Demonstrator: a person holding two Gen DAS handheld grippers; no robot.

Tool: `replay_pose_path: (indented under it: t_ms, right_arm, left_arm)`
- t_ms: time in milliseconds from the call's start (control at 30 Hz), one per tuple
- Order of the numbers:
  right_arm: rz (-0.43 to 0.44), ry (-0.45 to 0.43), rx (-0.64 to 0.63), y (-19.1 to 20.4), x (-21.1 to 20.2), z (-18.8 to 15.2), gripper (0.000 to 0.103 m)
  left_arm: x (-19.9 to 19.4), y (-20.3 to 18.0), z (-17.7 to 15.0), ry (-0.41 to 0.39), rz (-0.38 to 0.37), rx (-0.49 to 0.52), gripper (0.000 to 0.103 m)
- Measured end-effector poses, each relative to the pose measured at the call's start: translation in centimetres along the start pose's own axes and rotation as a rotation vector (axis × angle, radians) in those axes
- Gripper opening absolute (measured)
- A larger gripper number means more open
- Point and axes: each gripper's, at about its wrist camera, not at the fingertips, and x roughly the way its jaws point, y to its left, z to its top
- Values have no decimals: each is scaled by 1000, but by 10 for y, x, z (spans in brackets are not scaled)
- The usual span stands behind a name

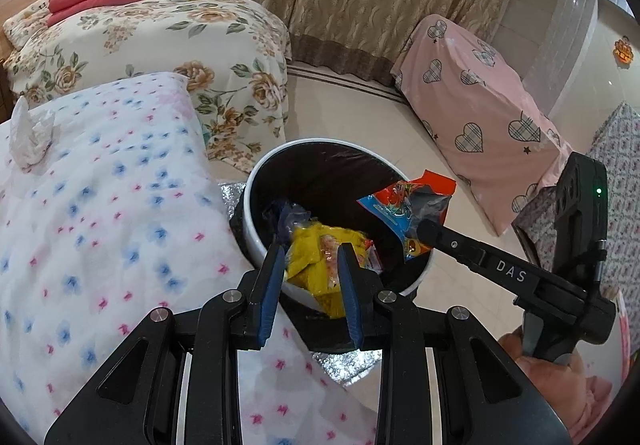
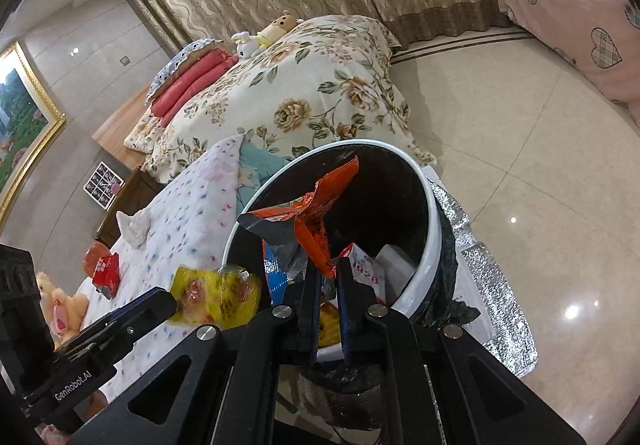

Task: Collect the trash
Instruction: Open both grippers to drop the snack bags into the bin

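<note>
Left wrist view: the left gripper [image 1: 312,245] is seen at lower centre, its blue fingers partly open around a yellow wrapper [image 1: 316,257], pinched loosely over the mouth of the white trash bin [image 1: 256,241]. At right of centre the right gripper [image 1: 426,231] comes in from the lower right, nearly closed on the corner of a red snack bag [image 1: 408,205], which is held above the bin's right rim. Both packets are judged to be light, thin, crinkly film, slippery and easily deformed; an edge or a folded corner is the best place to be gripped, and little force is needed. A crumpled tissue [image 1: 30,137] lies at the left edge on the white flowered quilt [image 1: 100,205], well apart from the bin.

Right wrist view: the right gripper [image 2: 330,265] is shown at lower centre, its jaws narrow with the red snack bag [image 2: 316,213] clamped between them, hanging over the bin [image 2: 434,245] lined in black. The yellow wrapper [image 2: 216,297] is held at lower left by the left gripper [image 2: 170,303], just outside the rim. More litter is seen on the quilt [image 2: 192,213] at left: the tissue [image 2: 134,227] and a red packet [image 2: 106,271]. The bin's rim and the neighbouring gripper are judged the only obstacles.
</note>
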Motion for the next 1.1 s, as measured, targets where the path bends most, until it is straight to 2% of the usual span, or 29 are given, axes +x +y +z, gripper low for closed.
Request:
replay_pose_path:
  t_ms: [200,233,400,500,533,733,800,867,967,1033,1100]
  right_arm:
    - [-3,3,1,-1,4,3,8]
    - [-1,6,3,-2,5,3,12]
    - [-5,14,17,-3,7,5,15]
    - [-1,7,15,-2,6,6,34]
    - [-1,3,14,-1,6,6,43]
    - [11,-6,12,9,3,5,50]
    - [18,-5,1,15,2,3,55]
    - [30,-3,-7,22,1,0,65]
    - [51,4,-21,33,3,-4,74]
    - [70,16,-29,42,5,-7,77]
    - [84,30,-43,51,8,-11,79]
  left_arm:
    - [5,-1,0,13,2,-3,27]
    - [5,-2,-1,15,0,-4,27]
    - [0,3,-1,13,7,-22,27]
    - [-7,8,-2,4,12,-35,27]
    - [-9,11,-4,1,19,-39,27]
    - [-21,26,-14,-9,50,-66,27]
    - [-26,35,-18,-12,62,-86,27]
    - [-31,43,-22,-17,75,-103,27]
    - [-41,59,-29,-28,103,-134,36]
    - [-47,69,-33,-39,120,-156,47]
    - [-54,79,-37,-50,141,-170,49]
